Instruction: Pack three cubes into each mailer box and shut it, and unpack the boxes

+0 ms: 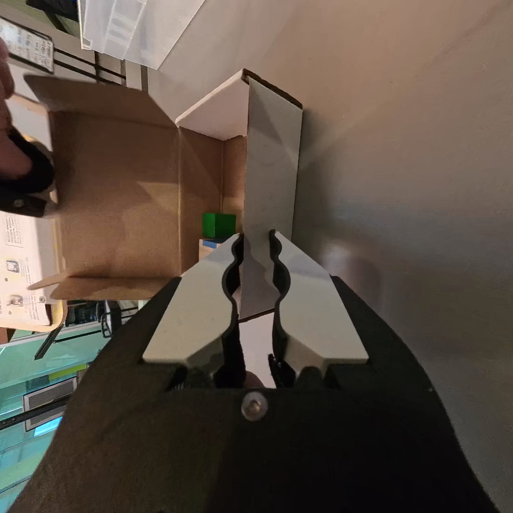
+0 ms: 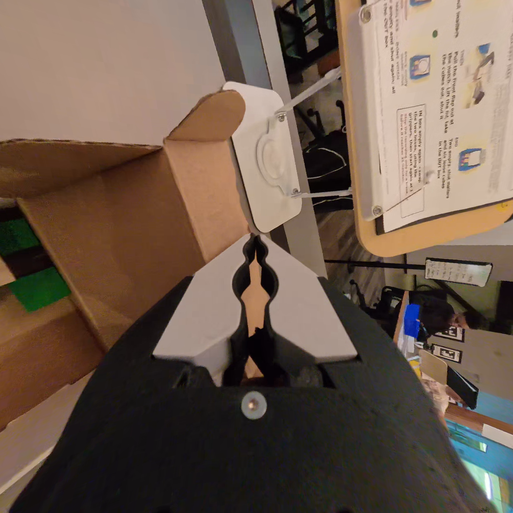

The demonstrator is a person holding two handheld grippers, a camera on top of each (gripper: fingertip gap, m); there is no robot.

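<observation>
An open mailer box, white outside and brown inside, lies on the table with its lid (image 1: 119,194) raised. A green cube (image 1: 219,224) sits on a blue cube (image 1: 212,243) inside, by the front wall (image 1: 273,166). My left gripper (image 1: 256,234) is partly open at that wall's near end, with the white wall showing between its fingers. My right gripper (image 2: 254,237) is shut on the lid's (image 2: 125,236) free edge and holds it up. It also shows in the left wrist view (image 1: 27,183) at the lid's far edge. Green cube faces (image 2: 39,291) show at the left.
A clear plastic bin (image 1: 119,27) stands at the table's (image 1: 388,194) far end. A white stand base (image 2: 266,172) carries an instruction sheet on a board (image 2: 430,111) just behind the lid. A person (image 2: 444,313) sits far off in the background.
</observation>
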